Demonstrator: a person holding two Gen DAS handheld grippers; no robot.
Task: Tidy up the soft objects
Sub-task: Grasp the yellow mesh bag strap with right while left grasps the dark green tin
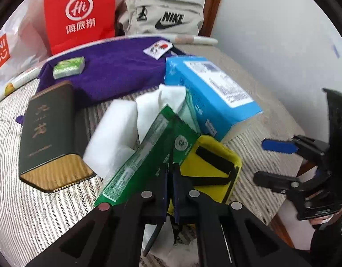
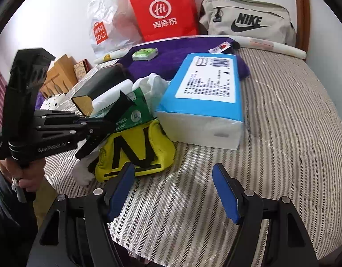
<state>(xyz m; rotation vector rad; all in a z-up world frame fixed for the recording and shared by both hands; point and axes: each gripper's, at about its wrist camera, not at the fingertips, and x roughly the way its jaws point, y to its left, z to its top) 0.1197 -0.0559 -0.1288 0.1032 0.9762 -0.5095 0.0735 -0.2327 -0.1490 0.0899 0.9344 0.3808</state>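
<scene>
- While sitting on the striped bed point(image 2: 282, 115), the left gripper point(image 1: 170, 166) is pinching a green tissue pack point(image 1: 148, 151) with its fingers squeezed all the way together.
- White tissues point(image 1: 117, 129) are poking out of the pack's torn top.
- The pack is leaning over a yellow pouch point(image 2: 135, 153), just beside a big blue tissue pack point(image 2: 206, 98).
- The right gripper point(image 2: 173, 191) is hanging above the bed with its blue pads point(image 2: 121, 191) wide apart, holding nothing.
- A small green pack point(image 2: 145, 53) is lying on a purple cloth point(image 1: 117, 71) farther back.
- A red paper bag point(image 2: 164, 11), a white plastic bag point(image 2: 108, 22) and a grey bag point(image 2: 246, 20) are standing against the wall; I cannot tell what they are holding.
</scene>
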